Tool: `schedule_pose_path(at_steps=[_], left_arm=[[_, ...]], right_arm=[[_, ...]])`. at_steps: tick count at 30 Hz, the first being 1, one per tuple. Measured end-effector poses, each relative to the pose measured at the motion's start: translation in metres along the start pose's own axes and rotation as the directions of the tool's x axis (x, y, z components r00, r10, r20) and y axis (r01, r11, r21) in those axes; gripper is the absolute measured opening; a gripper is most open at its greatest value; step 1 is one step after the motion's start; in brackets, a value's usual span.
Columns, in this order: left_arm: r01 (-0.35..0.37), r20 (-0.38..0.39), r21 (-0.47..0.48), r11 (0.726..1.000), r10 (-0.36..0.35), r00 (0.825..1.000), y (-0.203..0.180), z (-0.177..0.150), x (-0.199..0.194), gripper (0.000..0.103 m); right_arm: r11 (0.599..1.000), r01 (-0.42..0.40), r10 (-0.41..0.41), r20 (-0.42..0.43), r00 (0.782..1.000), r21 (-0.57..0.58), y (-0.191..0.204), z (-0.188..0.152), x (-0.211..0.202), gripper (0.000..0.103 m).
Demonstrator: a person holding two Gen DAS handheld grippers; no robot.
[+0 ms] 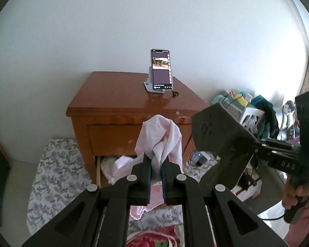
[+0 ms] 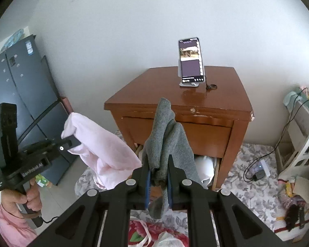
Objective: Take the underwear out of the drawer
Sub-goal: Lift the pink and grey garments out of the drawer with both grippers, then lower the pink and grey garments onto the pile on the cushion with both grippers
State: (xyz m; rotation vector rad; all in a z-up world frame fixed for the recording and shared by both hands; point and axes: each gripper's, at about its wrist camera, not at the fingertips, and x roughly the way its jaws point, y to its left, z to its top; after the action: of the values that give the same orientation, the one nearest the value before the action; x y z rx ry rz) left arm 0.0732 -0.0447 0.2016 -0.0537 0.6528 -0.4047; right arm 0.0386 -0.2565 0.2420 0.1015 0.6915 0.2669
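Two garments are up out of the drawer [image 1: 107, 170]: my left gripper [image 1: 156, 164] is clenched on the pink underwear [image 1: 160, 138], and my right gripper [image 2: 158, 173] pinches the grey underwear [image 2: 164, 140]. I see both hanging before the wooden nightstand [image 2: 195, 103], where a phone [image 2: 190, 59] stands.

We see the phone [image 2: 191, 61] standing on the nightstand [image 2: 175, 100] at frame centre. The open drawer [image 2: 215, 175] sits low in it, and the charger [image 2: 259, 174] lies on the floor at lower right.
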Motion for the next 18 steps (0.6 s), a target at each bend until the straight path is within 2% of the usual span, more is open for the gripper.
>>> schedule_pose_path(at_steps=[10,18], left_arm=[[0.016,0.007,0.059,0.998,-0.017,1.000,-0.022,-0.030,-0.054,0.008],[0.055,0.022,0.136,0.989,-0.059,0.998,-0.043,-0.064,-0.087,0.008]], right_arm=[[0.998,-0.016,0.015,-0.014,1.000,-0.060,0.026,-0.032,-0.044,0.013],[0.992,-0.043,0.037,-0.055,0.998,-0.115,0.042,-0.068,-0.056,0.013]])
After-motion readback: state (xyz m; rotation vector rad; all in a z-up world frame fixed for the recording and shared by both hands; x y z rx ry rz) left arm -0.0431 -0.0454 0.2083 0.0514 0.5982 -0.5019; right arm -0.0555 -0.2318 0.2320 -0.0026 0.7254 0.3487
